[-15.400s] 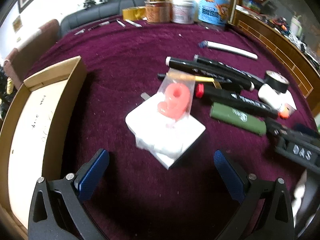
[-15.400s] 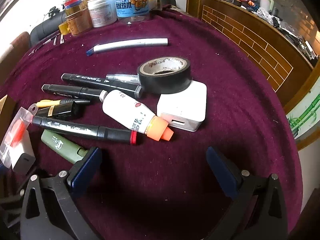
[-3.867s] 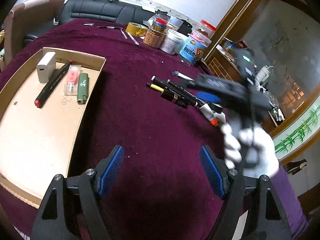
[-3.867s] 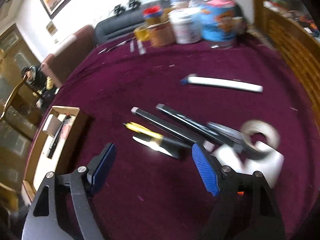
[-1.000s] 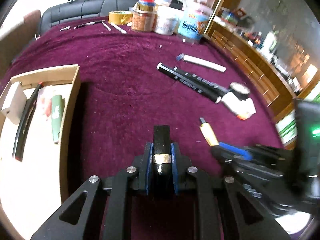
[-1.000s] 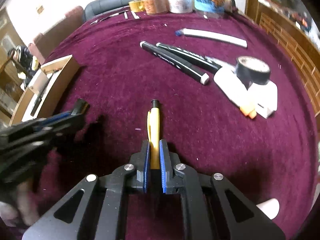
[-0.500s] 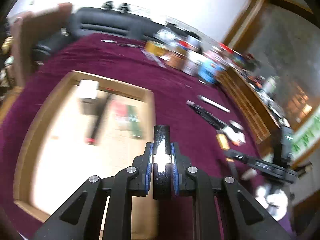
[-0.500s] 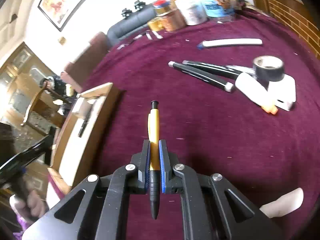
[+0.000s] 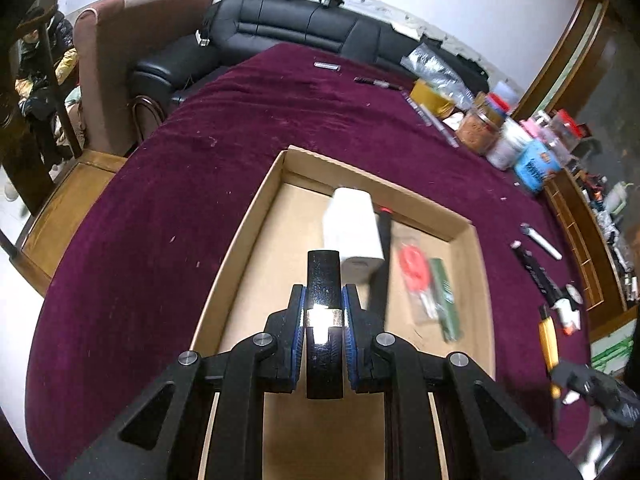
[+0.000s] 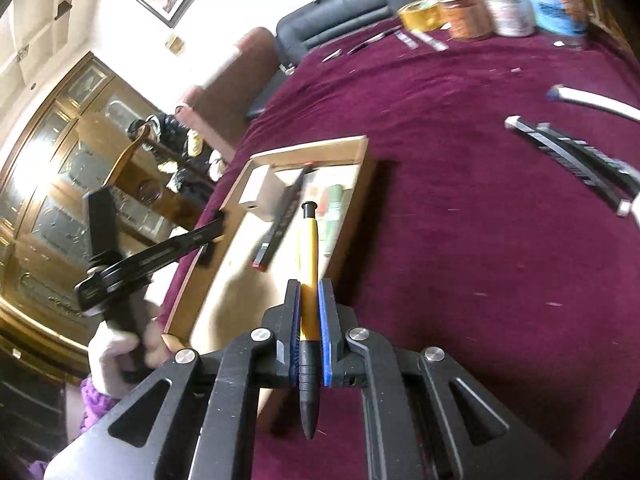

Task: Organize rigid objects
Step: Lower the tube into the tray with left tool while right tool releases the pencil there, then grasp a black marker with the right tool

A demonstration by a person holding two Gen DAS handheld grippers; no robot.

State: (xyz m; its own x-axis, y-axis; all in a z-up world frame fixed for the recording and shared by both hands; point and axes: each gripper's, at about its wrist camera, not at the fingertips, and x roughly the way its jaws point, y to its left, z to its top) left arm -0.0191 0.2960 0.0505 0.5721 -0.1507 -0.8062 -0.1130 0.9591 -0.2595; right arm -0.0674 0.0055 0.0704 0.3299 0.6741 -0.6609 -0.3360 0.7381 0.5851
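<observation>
Two grippers are hanging over a table (image 9: 280, 120) with a dark red cloth; a black sofa (image 9: 320, 28) is sitting behind it; only the right view is showing a glass cabinet (image 10: 60, 152) and a hand (image 10: 120, 344); the left gripper (image 9: 324, 316) is pinching a black bar (image 9: 324, 280) in its jaws above the cardboard tray (image 9: 240, 248); the right gripper (image 10: 309, 320) is squeezing a yellow pen (image 10: 309, 256) near the tray's edge.
</observation>
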